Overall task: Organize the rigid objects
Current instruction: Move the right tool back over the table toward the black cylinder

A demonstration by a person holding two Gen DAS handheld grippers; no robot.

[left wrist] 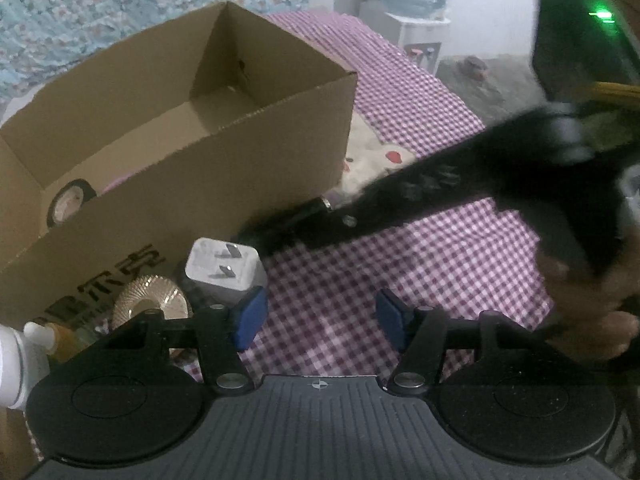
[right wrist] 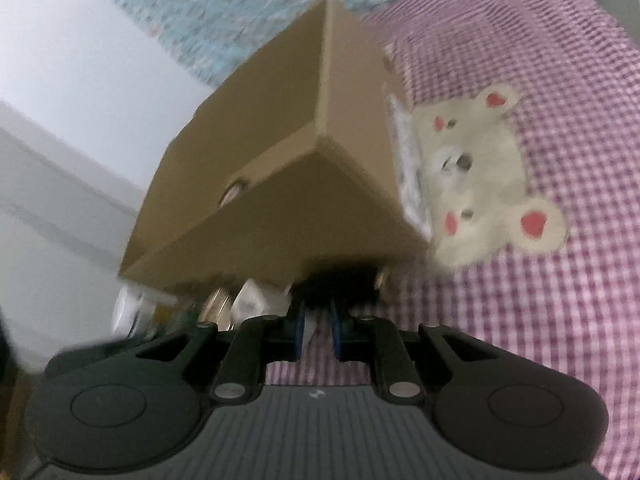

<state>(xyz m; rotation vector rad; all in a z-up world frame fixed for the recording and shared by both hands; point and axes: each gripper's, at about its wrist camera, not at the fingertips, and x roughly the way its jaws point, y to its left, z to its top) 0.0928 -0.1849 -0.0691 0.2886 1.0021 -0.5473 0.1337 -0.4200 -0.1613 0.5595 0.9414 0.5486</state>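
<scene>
Motion blur smears the right gripper (left wrist: 256, 236) as it crosses ahead of the left gripper (left wrist: 322, 316); whatever sits between its narrowed blue pads is too dark to tell. The cardboard box (left wrist: 224, 184) wall hides most of a tape roll (left wrist: 68, 200). A white bottle (left wrist: 16, 360) left of the left gripper is cut off by the frame edge

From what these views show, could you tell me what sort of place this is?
Probably a bedroom at home: a gingham bedsheet with a bear patch, a floral quilt behind, and a water dispenser.
</scene>
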